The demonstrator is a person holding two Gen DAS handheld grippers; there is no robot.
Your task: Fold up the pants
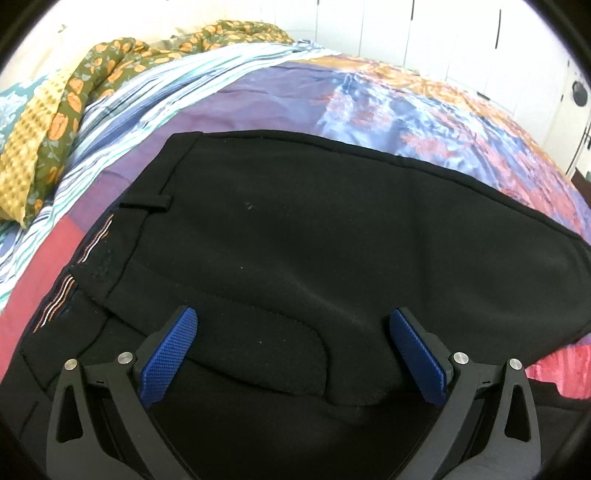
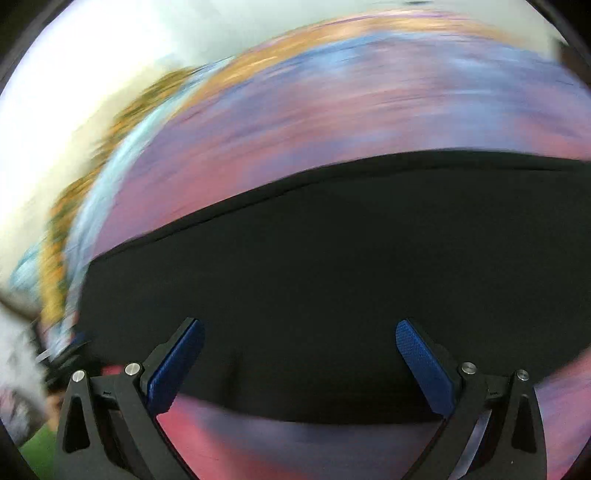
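1 pair of black pants [image 1: 295, 240] lies flat on a bed, folded over itself, on a quilt [image 1: 388, 103] patterned in purple, blue, orange and red. Waistband end toward the bed's left side: 1 belt loop [image 1: 147, 204] shows there, with striped lining stitching along the band's inner edge. A curved pocket seam runs across the near part of the cloth. Far edge of the pants is a clean straight fold.

Left gripper [image 1: 293, 332]: 2 blue-padded fingers [image 1: 168, 356] spread wide, over the near edge of the pants, nothing between them. Cannot tell whether the pads touch the cloth.

Right gripper [image 2: 299, 339]: also 2 blue fingers [image 2: 424, 365], spread wide, holding nothing. This view is heavily motion-blurred. The pants [image 2: 332, 258] fill the middle as 1 dark slab, quilt [image 2: 332, 110] showing past its far edge and again at the near edge between the fingers.

At the bed's far left corner: 1 striped white-and-teal sheet [image 1: 155, 88], 1 olive cloth with orange flowers [image 1: 122, 59], 1 yellow waffle-textured cloth [image 1: 26, 147]. White panelled doors [image 1: 443, 33] stand behind the bed.
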